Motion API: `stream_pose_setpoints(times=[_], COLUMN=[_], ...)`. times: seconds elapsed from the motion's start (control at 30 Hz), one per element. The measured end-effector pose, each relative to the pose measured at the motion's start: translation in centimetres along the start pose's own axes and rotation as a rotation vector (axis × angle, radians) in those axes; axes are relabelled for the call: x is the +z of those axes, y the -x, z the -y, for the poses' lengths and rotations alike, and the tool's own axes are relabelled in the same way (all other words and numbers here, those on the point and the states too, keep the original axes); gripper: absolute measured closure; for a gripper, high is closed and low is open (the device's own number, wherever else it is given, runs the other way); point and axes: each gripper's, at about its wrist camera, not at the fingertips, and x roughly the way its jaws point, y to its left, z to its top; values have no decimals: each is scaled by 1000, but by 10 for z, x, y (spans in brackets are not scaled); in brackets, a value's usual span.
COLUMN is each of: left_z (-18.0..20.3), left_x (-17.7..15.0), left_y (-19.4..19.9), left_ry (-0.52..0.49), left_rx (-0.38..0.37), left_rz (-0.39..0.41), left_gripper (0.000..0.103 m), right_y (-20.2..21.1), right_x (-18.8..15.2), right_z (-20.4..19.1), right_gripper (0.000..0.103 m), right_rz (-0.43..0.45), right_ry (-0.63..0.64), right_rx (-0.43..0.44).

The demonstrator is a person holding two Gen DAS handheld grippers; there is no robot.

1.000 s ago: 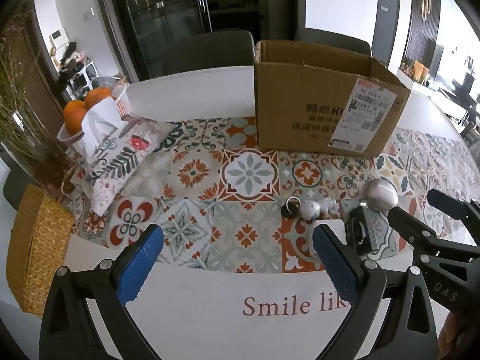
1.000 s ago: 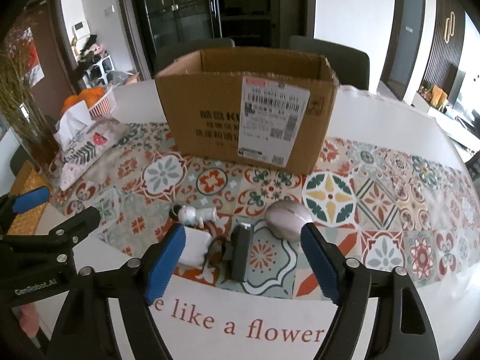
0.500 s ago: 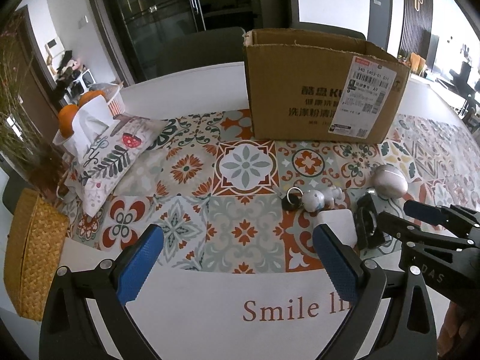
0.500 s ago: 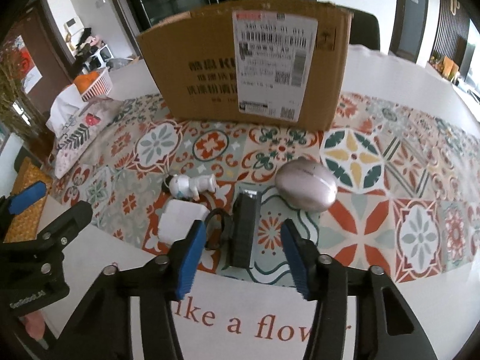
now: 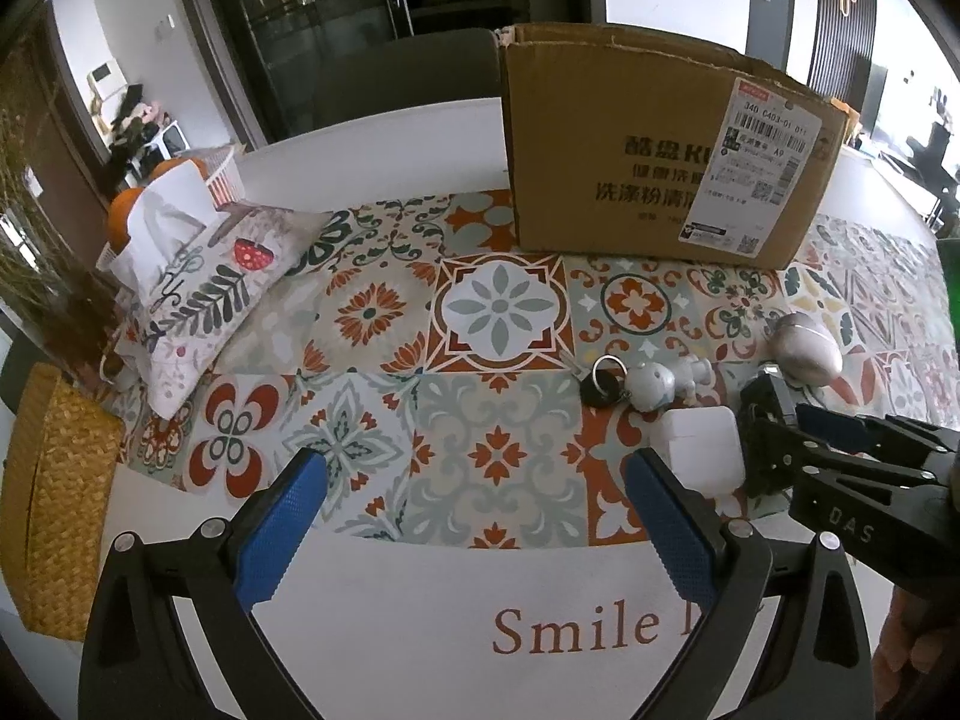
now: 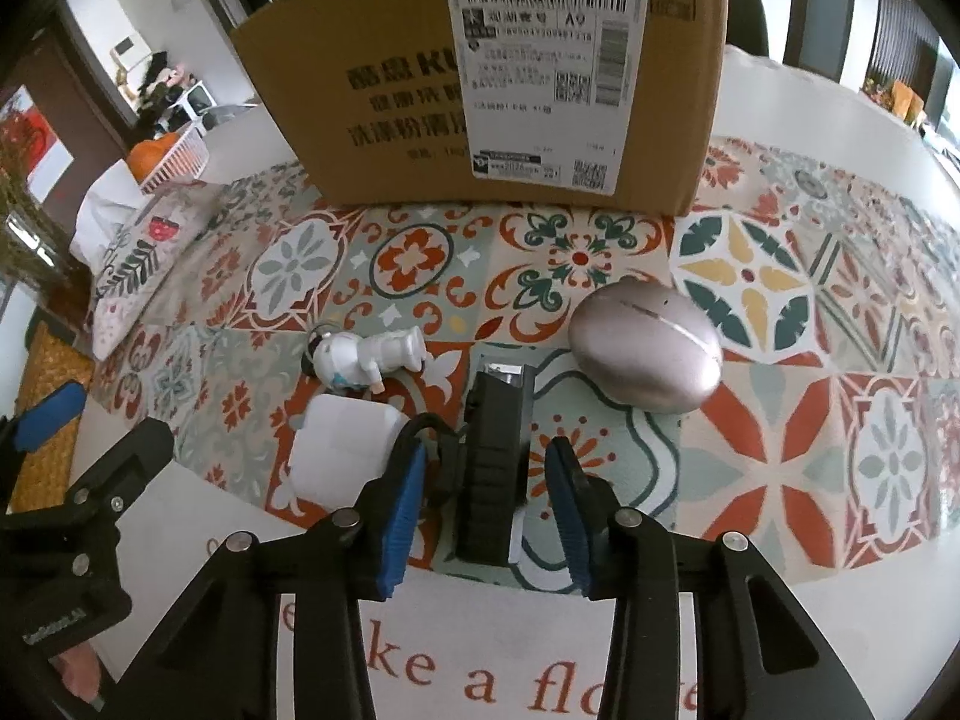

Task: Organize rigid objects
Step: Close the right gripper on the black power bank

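**Sorting barely begun: four small things still out on the mat**

The cardboard box [image 6: 480, 78] stands well beyond both sets of jaws, and from where I stand I cannot see whether anything is in it yet. Ahead and right of the right gripper [image 6: 489, 504] lies the silver egg-shaped case [image 6: 645, 351]. Its jaws are apart, straddling the upright black device [image 6: 495, 462] without clearly pressing it; I judge this the first pick. Just left of them sits the white charger [image 6: 345, 450], with the little astronaut figure [image 6: 369, 357] ahead of that. The left gripper [image 5: 474, 516] hangs wide open over bare mat, holding nothing. Nearly all the work looks left to do.
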Motion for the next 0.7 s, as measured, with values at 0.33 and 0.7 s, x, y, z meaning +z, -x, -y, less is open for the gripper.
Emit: stream_pose_setpoints(times=[0.33, 0.7], left_z=[-5, 5], left_x=[-4, -7], left_y=[-8, -4], left_ry=[18, 24], left_rx=[-5, -45], left_rz=[-22, -31], left_gripper=[2, 5], right_y=[-12, 9], right_x=[-1, -7], right_z=[-2, 2], right_gripper=[66, 68], right_rz=[-16, 32], right_ry=[-13, -13], right_rx=[-11, -29])
